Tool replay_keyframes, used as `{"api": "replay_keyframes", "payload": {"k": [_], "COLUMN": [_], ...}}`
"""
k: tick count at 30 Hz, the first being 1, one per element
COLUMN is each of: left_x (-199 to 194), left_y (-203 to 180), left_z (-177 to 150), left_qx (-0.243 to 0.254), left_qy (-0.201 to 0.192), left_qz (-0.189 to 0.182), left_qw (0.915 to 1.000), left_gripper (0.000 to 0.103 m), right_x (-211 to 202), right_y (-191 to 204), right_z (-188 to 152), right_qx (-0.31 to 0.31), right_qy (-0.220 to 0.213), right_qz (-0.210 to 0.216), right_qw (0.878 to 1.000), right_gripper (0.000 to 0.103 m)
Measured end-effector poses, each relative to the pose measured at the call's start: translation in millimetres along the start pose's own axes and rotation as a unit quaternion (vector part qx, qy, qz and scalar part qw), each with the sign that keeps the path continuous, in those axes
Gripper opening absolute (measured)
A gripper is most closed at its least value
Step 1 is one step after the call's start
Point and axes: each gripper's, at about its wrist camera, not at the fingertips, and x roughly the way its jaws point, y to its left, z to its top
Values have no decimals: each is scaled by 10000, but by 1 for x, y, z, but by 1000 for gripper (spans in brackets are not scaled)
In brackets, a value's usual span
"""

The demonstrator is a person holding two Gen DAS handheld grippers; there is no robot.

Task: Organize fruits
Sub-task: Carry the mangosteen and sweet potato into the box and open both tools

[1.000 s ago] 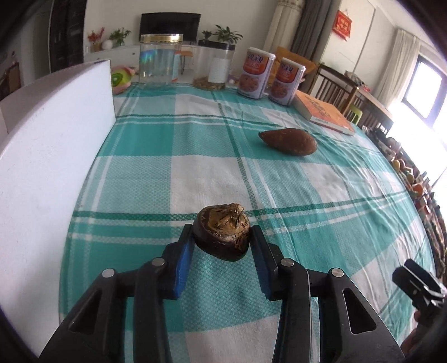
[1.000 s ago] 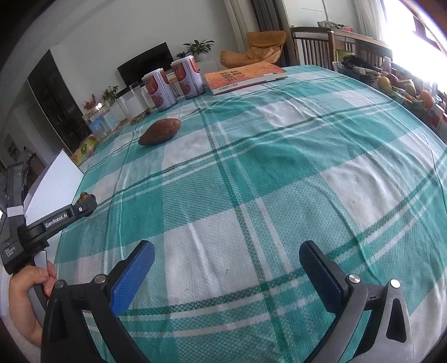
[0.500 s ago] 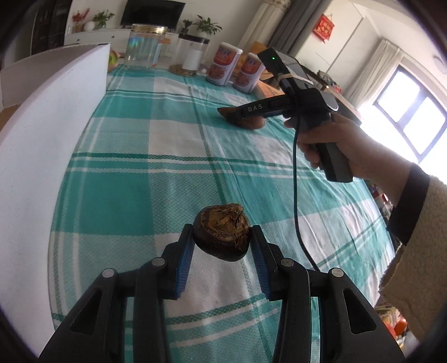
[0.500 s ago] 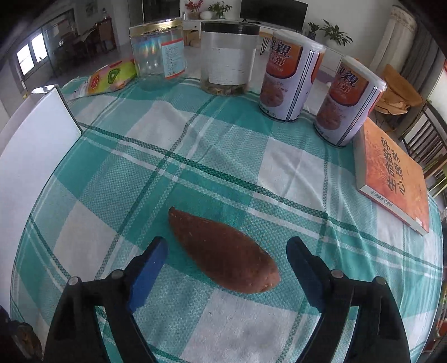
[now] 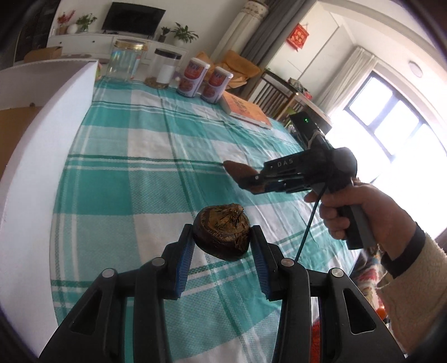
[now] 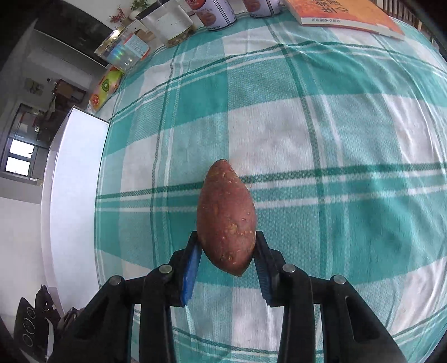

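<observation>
The left gripper (image 5: 222, 241) is held low and level over the worktop (image 5: 145, 173), its blue-padded jaws closed on a dark, round fruit (image 5: 222, 236) — smooth and near-black below, with a crinkled brown-gold top that looks dried. The fruit sits between the fingertips, clear of the cloth.

Ahead and to the right of it, the right gripper (image 5: 251, 178) points across the view, the person's right hand (image 5: 360, 212) wrapped around its pistol-style handle, a cream fleece sleeve with a dark cuff behind the wrist. In its own camera, the right gripper (image 6: 226, 251) is narrowed onto a sweet potato (image 6: 226, 215), pads pressed to both flanks of its thick rear half — the pointed tip runs forward, away from the gripper. The skin is reddish-brown, matte, flecked with pale scars. Whether it is lifted off the cloth I cannot tell.

The worktop carries a woven teal-and-white checked cloth. Left of both grippers stands a smooth white box (image 5: 42, 139); far ahead are two cylindrical tins (image 5: 204, 79), glass jars (image 5: 125, 65) and an orange book (image 6: 343, 14).
</observation>
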Motion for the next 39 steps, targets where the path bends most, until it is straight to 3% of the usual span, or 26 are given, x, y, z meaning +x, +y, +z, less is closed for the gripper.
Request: {"api": "replay_keyframes", "payload": {"k": [3,6,8,10,12,13,15,18,20,22,24,27,29,34,37,39], "left_x": [-12,-21,-27,-33,-40,-43,-56,-90,-119,-148,-171,-184,-175,-150,-150,-157], "left_y": [-1,2,3,2,2,2,2,10,22,44,72,118,147,194,217,222], "left_z": [-8,-16,-19,-19,-19,-18,-18,-12,-3,8,20,31,36,31,20,17], "left_qx": [73,8,-11,14,25,7,-82,-335,-505,-664,-803,-893,-885,-997,-1266,-1457], "left_qy": [1,47,34,-17,-56,-66,-70,-149,-362,-639,-893,-982,-773,-179,-1,-81], "left_qz": [-36,-39,-32,1,0,-24,-167,-555,-639,-451,-24,1004,1636,2383,2569,2509], "left_qw": [10000,10000,10000,10000,10000,10000,9998,9978,9960,9947,9928,9861,9795,9659,9581,9569], "left_gripper": [41,41,41,41,41,41,41,41,41,41,41,41,41,42,42,44], "right_x": [1,-2,-4,0,12,16,17,4,-15,-33,-44,-44,-33,25,58,72], "right_y": [10,12,18,28,34,35,38,43,71,117,174,265,315,394,412,409], "right_z": [-26,-25,-18,-6,2,3,0,-14,-26,-34,-41,-56,-70,-96,-107,-112], "right_qx": [-281,-278,-447,-641,-806,-844,-741,-214,-273,-460,-802,-1500,-1919,-2567,-2753,-2730], "right_qy": [-148,-180,-280,-363,-169,-53,-54,-204,-464,-646,-726,-749,-690,-389,-353,-244], "right_qz": [-292,-396,-720,-955,-1125,-1163,-1188,-144,670,1496,2095,2312,2157,1348,753,598], "right_qw": [9991,9987,9960,9927,9902,9896,9901,9995,9963,9856,9718,9584,9549,9563,9577,9598], "right_gripper": [37,42,69,72,66,41,41,41,41,41,41,41,41,41,41,42]}}
